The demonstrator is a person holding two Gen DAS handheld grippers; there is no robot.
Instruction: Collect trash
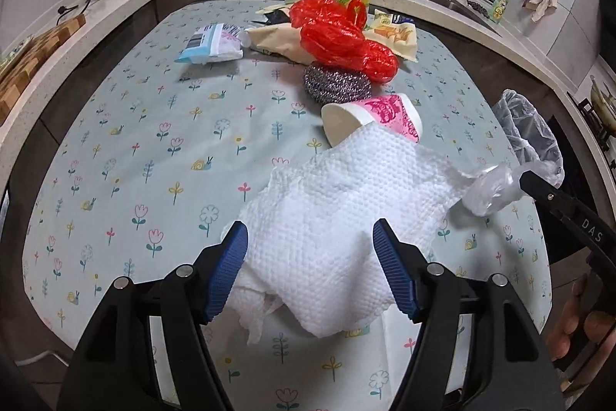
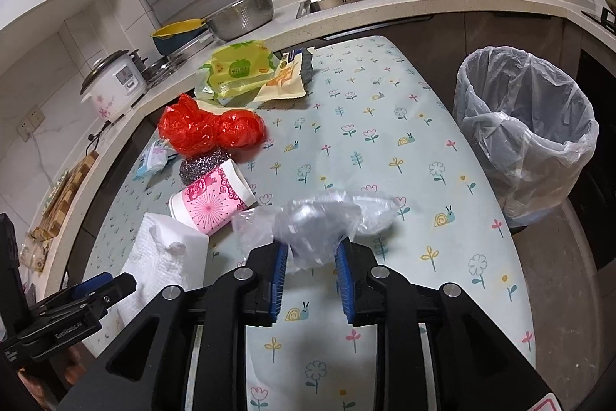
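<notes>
While left gripper (image 1: 310, 268) stands wide astride paper towel (image 1: 327, 218), unpinched, right gripper (image 2: 311, 262) part-open around clear plastic wrap (image 2: 327, 218), grip uncertain — both light, soft, crushable; pinch bunched centre.

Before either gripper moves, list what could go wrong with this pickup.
1. The left gripper stands open around the paper towel, which drapes onto the paper cup; lifting it may tip or roll the cup.
2. The clear plastic bag sits between the right gripper pads without a clear squeeze; it could slip out before reaching the lined trash bin.
3. The grippers work close together and could collide.
</notes>
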